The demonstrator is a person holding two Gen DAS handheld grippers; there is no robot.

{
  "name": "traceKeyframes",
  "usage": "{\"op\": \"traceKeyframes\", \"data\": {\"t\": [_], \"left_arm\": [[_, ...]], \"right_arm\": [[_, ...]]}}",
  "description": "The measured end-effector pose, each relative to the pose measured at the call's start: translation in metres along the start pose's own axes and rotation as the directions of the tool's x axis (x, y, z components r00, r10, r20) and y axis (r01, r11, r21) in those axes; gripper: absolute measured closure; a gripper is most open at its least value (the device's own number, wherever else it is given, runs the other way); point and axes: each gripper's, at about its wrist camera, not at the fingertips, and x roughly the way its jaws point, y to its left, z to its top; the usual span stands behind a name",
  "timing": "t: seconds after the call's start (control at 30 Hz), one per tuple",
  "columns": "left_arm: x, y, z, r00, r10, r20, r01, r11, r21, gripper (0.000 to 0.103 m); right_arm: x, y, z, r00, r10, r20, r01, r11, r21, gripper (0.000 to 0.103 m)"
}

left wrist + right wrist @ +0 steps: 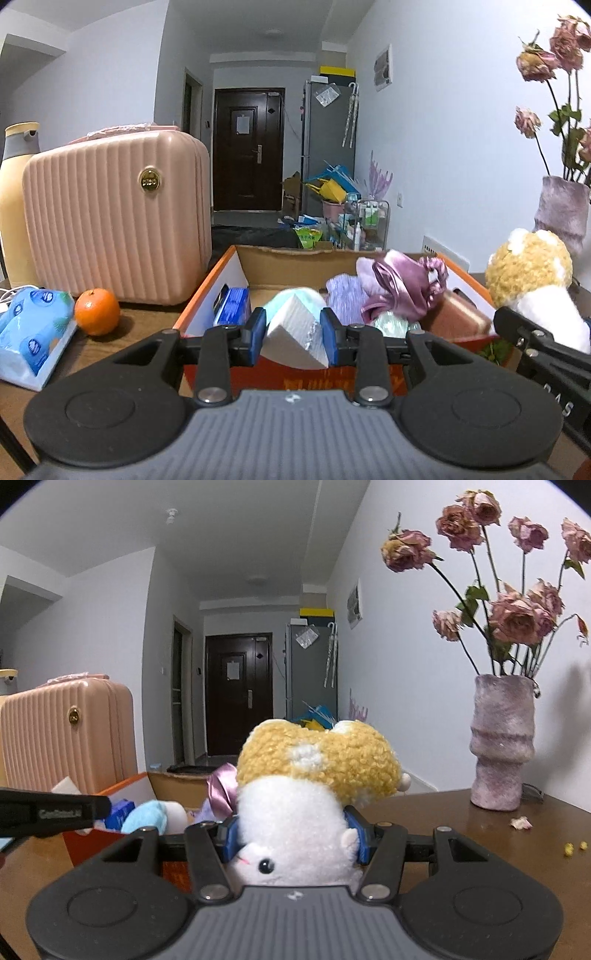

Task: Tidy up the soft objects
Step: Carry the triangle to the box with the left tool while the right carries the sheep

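My left gripper [293, 334] is shut on a white wedge-shaped sponge [293, 334], held just in front of an orange cardboard box [199, 295]. Inside the box lie a blue packet [232, 304], a light blue and white soft ball [291, 297], purple cloths [388, 291] and a brown pad [458, 317]. My right gripper [293, 834] is shut on a yellow and white plush hamster [306, 790], held upside down to the right of the box [122, 786]. The plush [532, 280] and right gripper [543, 343] also show at the right edge of the left wrist view.
A pink ribbed suitcase [118, 218] stands left of the box, with an orange [96, 312] and a blue tissue pack [33, 328] beside it. A purple vase of dried roses [502, 746] stands on the brown table [480, 834] at right. A hallway with a dark door lies beyond.
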Motion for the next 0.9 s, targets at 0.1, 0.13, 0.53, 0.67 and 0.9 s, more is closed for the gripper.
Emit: {"op": "traceKeyframes", "data": {"t": [0.1, 0.13, 0.53, 0.67, 0.9], "left_arm": [[0.010, -0.002, 0.006, 1.000, 0.008, 0.016, -0.008, 1.000, -0.008, 0.070], [0.013, -0.002, 0.008, 1.000, 0.010, 0.019, -0.010, 1.000, -0.011, 0.070], [0.056, -0.006, 0.025, 0.998, 0.052, 0.036, -0.051, 0.998, -0.039, 0.070], [0.068, -0.008, 0.028, 0.997, 0.070, 0.033, -0.068, 0.997, -0.047, 0.070], [0.089, -0.006, 0.036, 0.993, 0.102, 0.053, -0.100, 0.994, -0.046, 0.070]], "right_arm": [[0.011, 0.005, 0.003, 1.000, 0.007, 0.018, -0.007, 1.000, -0.008, 0.049], [0.015, 0.007, 0.003, 1.000, 0.010, 0.020, -0.010, 1.000, -0.010, 0.049], [0.068, 0.025, 0.014, 0.998, 0.046, 0.053, -0.044, 0.998, -0.034, 0.049], [0.084, 0.029, 0.019, 0.996, 0.060, 0.062, -0.058, 0.998, -0.038, 0.049], [0.108, 0.039, 0.022, 0.995, 0.075, 0.072, -0.070, 0.995, -0.068, 0.049]]}}
